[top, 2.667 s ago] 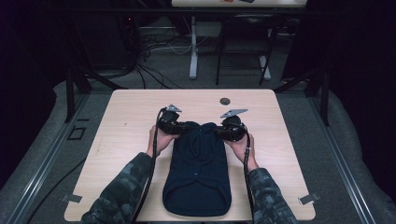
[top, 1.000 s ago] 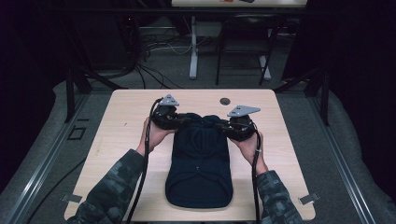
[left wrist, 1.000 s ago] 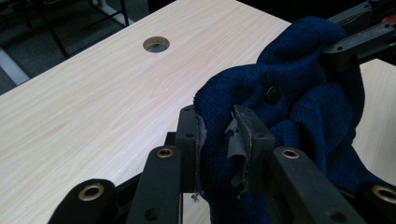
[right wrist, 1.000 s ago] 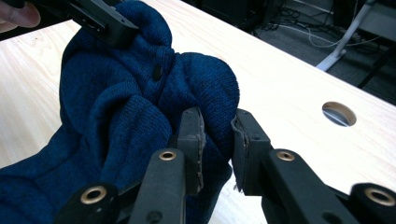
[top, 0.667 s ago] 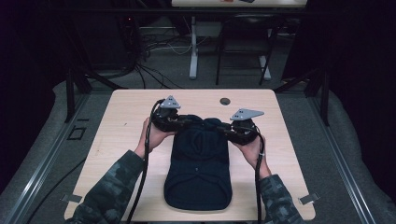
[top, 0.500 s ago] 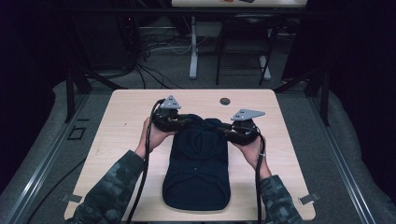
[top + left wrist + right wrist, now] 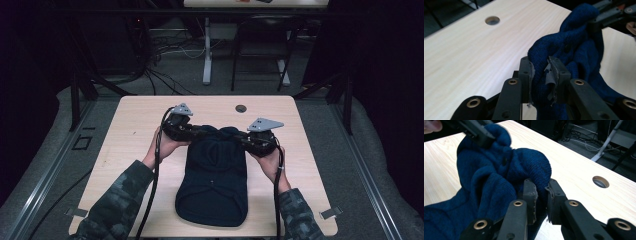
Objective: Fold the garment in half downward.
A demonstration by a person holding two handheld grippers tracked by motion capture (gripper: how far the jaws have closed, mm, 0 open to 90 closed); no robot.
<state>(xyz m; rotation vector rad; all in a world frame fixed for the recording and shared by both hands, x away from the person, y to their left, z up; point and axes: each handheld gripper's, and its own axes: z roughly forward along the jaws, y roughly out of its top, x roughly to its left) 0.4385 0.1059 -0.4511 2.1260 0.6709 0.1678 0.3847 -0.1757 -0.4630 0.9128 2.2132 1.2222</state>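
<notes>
Your left gripper pinches a fold of dark blue knitted garment. It lies bunched on the pale wooden table, near a round hole.

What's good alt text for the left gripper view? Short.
The left gripper has its two black jaws closed on a fold of a dark blue knit garment, bunched up above a light wood table. Behind it, the right gripper pinches the far end of the same fabric, and a round hole sits in the tabletop.
</notes>
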